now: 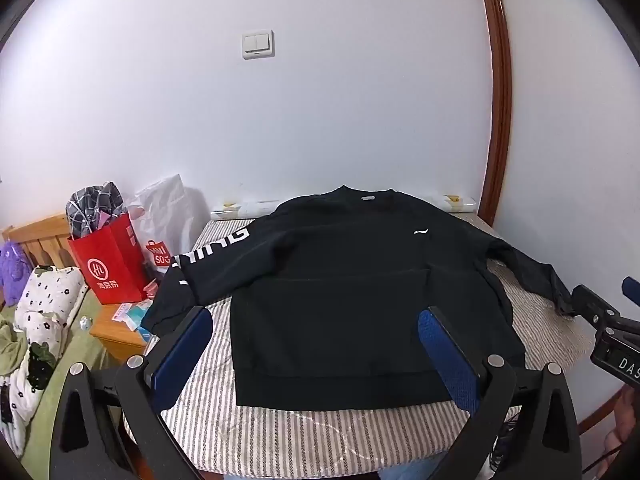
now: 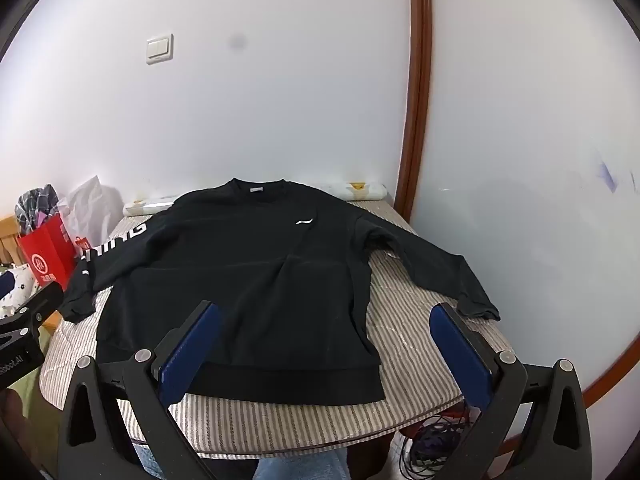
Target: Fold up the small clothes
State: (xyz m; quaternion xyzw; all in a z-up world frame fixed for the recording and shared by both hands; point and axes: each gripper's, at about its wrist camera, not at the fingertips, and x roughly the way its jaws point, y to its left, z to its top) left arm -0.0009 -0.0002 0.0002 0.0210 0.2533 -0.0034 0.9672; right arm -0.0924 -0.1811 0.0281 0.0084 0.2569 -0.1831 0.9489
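above the flat black sweatshirt (image 1: 340,280), left gripper (image 1: 316,344) and right gripper (image 2: 324,340) jaws gape wide, empty.

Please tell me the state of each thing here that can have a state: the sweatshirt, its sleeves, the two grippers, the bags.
Black sweatshirt: unfolded, flat, front up on the striped table cover.
Lettered sleeve: spread out, cuff past the table edge.
Plain sleeve: spread out, on the table.
Left gripper: open, holding nothing.
Right gripper: open, holding nothing.
Red paper bag: upright, stuffed with clothes.
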